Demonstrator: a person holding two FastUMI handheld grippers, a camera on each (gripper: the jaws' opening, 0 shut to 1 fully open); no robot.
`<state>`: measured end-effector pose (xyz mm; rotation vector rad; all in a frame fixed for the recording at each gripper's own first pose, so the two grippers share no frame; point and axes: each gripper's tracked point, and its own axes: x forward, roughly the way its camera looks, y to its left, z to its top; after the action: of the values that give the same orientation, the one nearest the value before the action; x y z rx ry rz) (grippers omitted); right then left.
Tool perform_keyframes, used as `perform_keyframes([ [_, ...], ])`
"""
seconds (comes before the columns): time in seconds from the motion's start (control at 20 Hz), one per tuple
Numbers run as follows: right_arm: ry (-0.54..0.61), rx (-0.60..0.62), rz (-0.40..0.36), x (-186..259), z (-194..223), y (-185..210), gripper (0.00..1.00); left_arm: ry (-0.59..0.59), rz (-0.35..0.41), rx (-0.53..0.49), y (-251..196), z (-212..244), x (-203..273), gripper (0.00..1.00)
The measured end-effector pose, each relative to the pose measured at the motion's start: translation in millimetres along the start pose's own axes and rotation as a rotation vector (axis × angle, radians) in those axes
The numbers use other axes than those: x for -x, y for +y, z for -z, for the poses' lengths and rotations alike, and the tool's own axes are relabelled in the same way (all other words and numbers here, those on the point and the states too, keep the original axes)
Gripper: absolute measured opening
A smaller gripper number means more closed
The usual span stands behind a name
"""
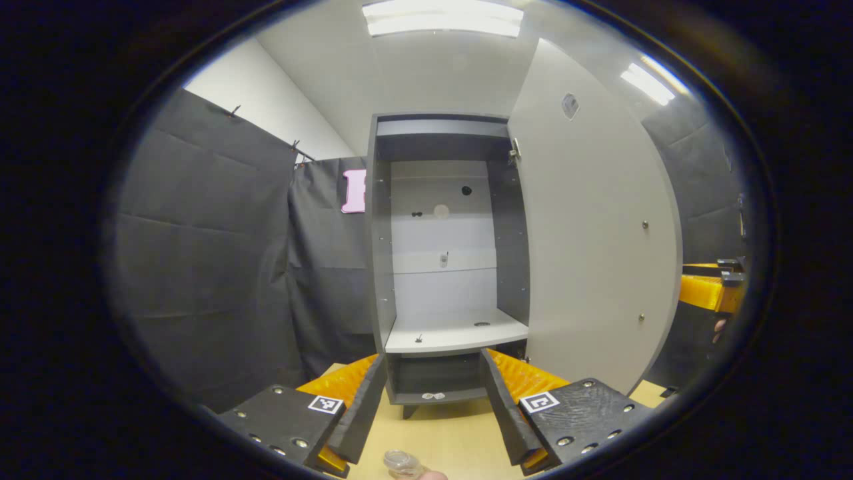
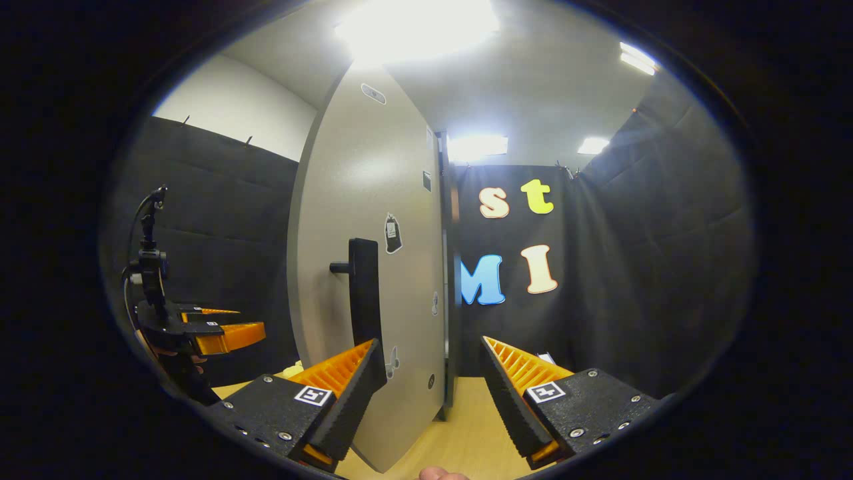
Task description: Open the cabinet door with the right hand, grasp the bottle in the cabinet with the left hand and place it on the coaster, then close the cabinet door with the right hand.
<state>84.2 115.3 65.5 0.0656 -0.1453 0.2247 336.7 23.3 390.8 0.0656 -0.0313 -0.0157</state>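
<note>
Standing open at three o'clock, door (image 1: 593,227) bares cabinet (image 1: 443,267); bottle (image 1: 402,463) is out, so right gripper (image 2: 432,373), spread wide and empty, faces handle (image 2: 363,293), left gripper (image 1: 433,387) likewise.

The tall grey cabinet (image 1: 441,267) stands open, its door (image 1: 593,233) swung out right; a clear bottle (image 1: 402,462) sits near on the worktop.

A staged recording booth, not a home: black cloth walls (image 1: 213,253) pinned up around a lone grey cabinet (image 1: 443,267) on a pale wooden surface (image 1: 446,433), ceiling light panels (image 1: 443,19) above it.
</note>
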Motion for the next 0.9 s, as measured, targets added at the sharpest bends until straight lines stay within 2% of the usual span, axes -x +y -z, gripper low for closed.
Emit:
perform_keyframes([
  [0.15,-0.010,-0.017,-0.003,-10.1,2.2,32.3,0.90,-0.001,0.019,-0.007,22.9,1.3,-14.1,0.80],
  [0.2,-0.010,-0.031,0.005,-15.7,3.3,39.8,0.87,0.001,0.024,-0.011,31.3,3.3,-19.5,0.80],
  [0.25,-0.010,-0.043,0.013,-21.0,2.4,45.4,0.90,0.002,0.024,-0.017,39.7,4.4,-24.2,0.80],
  [0.3,-0.012,-0.053,0.021,-26.0,2.0,50.0,0.90,0.005,0.023,-0.022,49.7,6.9,-29.0,0.86],
  [0.45,-0.013,-0.059,0.036,-38.3,1.7,61.5,0.90,0.013,0.044,-0.016,71.8,13.6,-44.0,0.87],
  [0.5,-0.014,-0.056,0.039,-42.7,3.2,67.9,0.90,0.016,0.051,-0.016,78.0,15.8,-47.9,0.81],
  [0.55,-0.017,-0.050,0.042,-47.5,3.3,74.6,0.90,0.018,0.055,-0.016,85.3,17.9,-53.4,0.86],
  [0.7,-0.027,-0.057,0.050,-62.8,4.6,97.5,0.90,0.032,0.079,-0.015,102.1,30.5,-72.1,0.87],
  [0.75,-0.030,-0.061,0.052,-68.1,4.5,103.4,0.90,0.033,0.087,-0.010,106.7,34.8,-76.9,0.81],
  [0.9,-0.043,-0.047,0.052,-85.6,-0.6,122.2,0.90,0.036,0.110,-0.016,119.0,40.6,-87.6,0.81],
])
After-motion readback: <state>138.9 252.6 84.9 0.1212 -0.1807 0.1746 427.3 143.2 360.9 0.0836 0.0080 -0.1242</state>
